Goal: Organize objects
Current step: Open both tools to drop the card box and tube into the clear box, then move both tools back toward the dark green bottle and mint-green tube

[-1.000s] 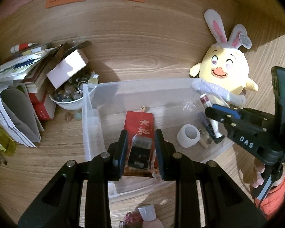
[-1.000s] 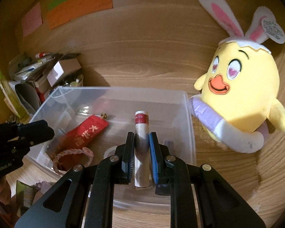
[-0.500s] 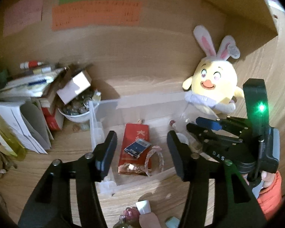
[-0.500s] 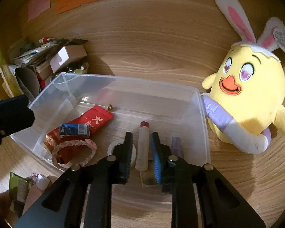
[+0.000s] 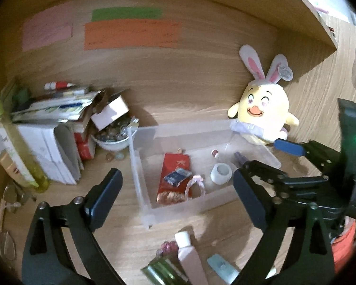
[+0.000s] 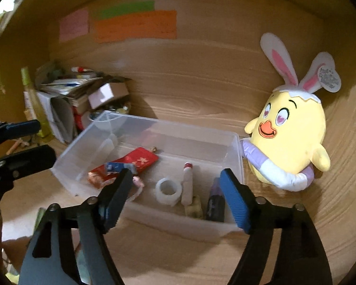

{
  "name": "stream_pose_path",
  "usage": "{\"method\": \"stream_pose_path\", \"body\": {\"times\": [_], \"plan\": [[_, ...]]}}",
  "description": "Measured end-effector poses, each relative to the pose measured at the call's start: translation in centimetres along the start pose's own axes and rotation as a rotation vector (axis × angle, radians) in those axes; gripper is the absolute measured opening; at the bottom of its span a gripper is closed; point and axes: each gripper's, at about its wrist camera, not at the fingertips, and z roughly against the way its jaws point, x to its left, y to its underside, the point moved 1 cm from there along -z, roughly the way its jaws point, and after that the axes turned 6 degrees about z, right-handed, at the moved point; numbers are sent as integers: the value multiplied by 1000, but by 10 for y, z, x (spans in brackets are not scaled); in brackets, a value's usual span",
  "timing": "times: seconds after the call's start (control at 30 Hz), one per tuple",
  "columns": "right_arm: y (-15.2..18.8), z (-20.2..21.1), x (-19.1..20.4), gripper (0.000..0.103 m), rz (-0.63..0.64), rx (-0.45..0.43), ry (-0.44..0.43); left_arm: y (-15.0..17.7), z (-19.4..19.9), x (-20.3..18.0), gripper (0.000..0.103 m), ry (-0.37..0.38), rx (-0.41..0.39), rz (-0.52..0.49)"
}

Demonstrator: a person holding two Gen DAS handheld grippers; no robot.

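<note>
Both of my grippers were spread wide and carried nothing: the left gripper (image 5: 175, 197) hung above the near side of the clear bin (image 5: 140, 185), and the right gripper (image 6: 175, 194) hung over its near right corner.

What was left to sort lay on the desk just in front of the bin, nearest me. The pink tube (image 5: 189, 256) with its white cap pointed toward the bin's front wall. I judged it light and soft-walled, likely to squash and squirt sideways if pinched hard, so I would have taken it across the firmer shoulder just below the cap, with a gentle squeeze. To its left lay a crinkly green packet (image 5: 163, 273), probably slick foil with almost no weight; a flat pinch on one edge seemed best. To the tube's right sat a pale blue piece (image 5: 220, 268), too blurred for me to say what it was.

Inside the bin things already lay in a loose row. The red packet (image 6: 130, 163) lay flat along the left part of the floor, with a small blue box (image 5: 178, 177) resting on top of it and a pink cord loop (image 5: 197, 185) touching its right edge. Right of those stood the white tape roll (image 6: 168, 191), hole up, then the white stick with a red cap (image 6: 187, 185) lying beside it, and a dark purple tube (image 6: 216, 201) against the right wall. The yellow bunny-eared plush (image 6: 294, 137) leaned against the outside of the bin's right end.
</note>
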Motion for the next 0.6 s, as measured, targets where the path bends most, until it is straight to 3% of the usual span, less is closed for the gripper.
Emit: {"method": "stream_pose_path", "body": {"times": [0.27,0.6], "plan": [[21,29,18,76,18,-9,-66,25,12,21,97,-47,50,15],[52,29,51,76,23,60,-119,65,5,37,97,-89,149,35]]}}
